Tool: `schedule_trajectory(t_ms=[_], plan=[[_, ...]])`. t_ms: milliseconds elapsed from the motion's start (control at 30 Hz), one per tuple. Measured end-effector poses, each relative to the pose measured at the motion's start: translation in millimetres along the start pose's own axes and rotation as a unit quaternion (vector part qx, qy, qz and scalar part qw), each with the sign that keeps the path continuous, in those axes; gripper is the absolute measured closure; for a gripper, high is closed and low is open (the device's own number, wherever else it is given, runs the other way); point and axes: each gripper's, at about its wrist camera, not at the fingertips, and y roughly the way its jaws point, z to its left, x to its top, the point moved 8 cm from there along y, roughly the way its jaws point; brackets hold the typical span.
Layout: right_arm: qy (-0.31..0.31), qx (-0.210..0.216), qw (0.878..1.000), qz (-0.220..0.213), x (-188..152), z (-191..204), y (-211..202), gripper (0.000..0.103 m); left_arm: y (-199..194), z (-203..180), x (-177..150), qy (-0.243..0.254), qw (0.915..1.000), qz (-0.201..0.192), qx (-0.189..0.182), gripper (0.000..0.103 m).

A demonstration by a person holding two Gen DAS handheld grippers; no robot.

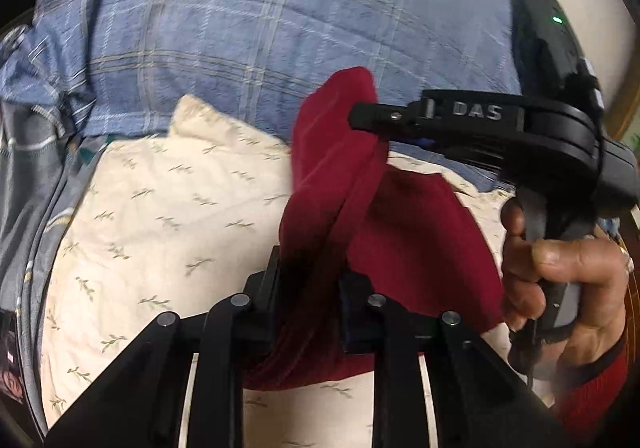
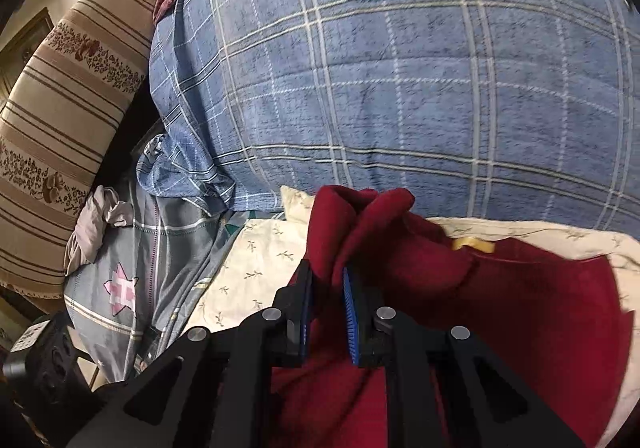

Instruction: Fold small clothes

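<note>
Both claws pinch the same red cloth (image 2: 520, 308) and hold it up over the cream sheet (image 1: 160, 228). The left gripper (image 1: 308, 288) is clenched on a bunched fold. The right gripper (image 2: 326, 288) squeezes another edge between its blue pads (image 2: 350, 312). A hand (image 1: 560, 280) grips the right handle. The blue checked blanket (image 2: 400, 88) lies behind, a bit blurry.
</note>
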Motion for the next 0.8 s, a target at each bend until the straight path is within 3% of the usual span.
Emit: schedule_trajectory(t_ms=[367,600,733,800], plan=[[0.015,-0.037,0.999,-0.021,7,-52,-46,0.089,13,-83,1,0.048,0.9973,0.016,-0.054,0.085],[0.042,-0.071,0.996,-0.042,-7,-109,-88,0.09,35,-147,-6,0.076,0.9918,0.034,-0.097,0.085],[0.077,-0.097,0.991,-0.045,-23,-152,-101,0.09,64,-180,-23,0.095,0.9887,0.054,-0.102,0.085],[0.089,-0.128,0.987,-0.041,-32,-177,-99,0.099,87,-187,-32,0.095,0.9878,0.073,-0.099,0.085]])
